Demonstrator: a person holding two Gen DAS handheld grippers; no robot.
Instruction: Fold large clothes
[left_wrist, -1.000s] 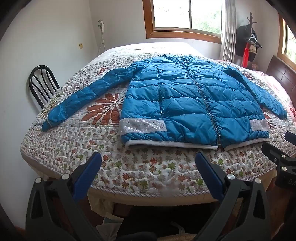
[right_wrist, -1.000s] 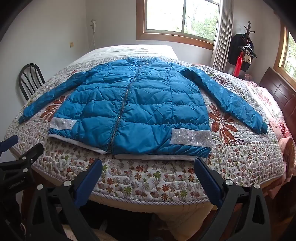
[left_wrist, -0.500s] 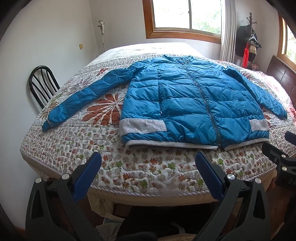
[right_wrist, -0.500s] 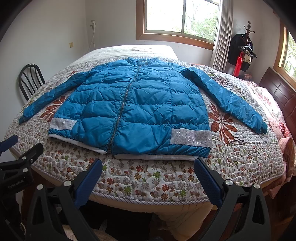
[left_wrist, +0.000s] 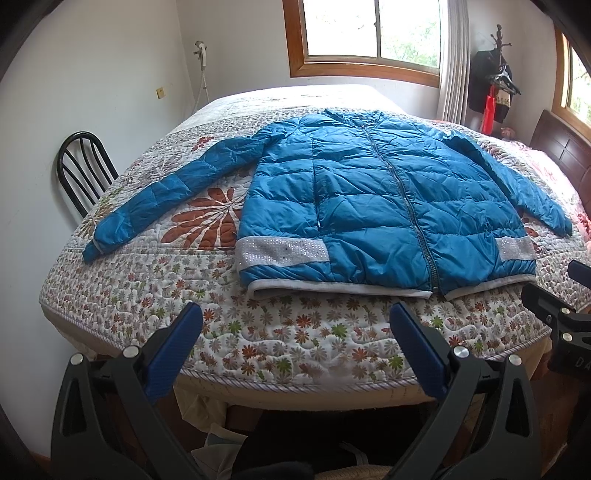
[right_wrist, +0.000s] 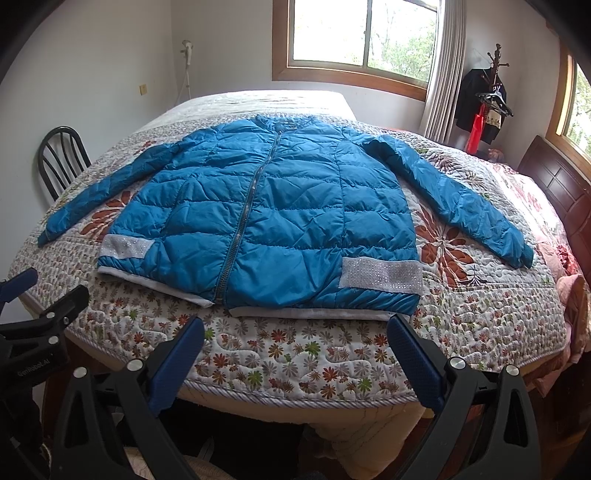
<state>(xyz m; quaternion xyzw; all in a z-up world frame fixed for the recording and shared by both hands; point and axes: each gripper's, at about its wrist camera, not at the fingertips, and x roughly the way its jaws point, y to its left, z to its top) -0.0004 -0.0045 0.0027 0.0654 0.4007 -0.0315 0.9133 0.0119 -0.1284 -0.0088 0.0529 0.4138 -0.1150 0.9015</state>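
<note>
The left hand-held gripper (left_wrist: 295, 339) and the right hand-held gripper (right_wrist: 295, 341) are both wide open and hold nothing, above the near edge of the bed (left_wrist: 295, 350). At 12 o'clock from them, the blue jacket (right_wrist: 266, 221) lies flat, zipped, sleeves spread.

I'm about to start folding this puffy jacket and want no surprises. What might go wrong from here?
1. The blue jacket is puffy and slick-looking; folds may spring open or slip from a claw.
2. Its hem lies near the bed edge, so a tug toward you might drag it off the quilt.
3. Both sleeves are spread wide; the left claw and right claw, both open, must reach far.
</note>
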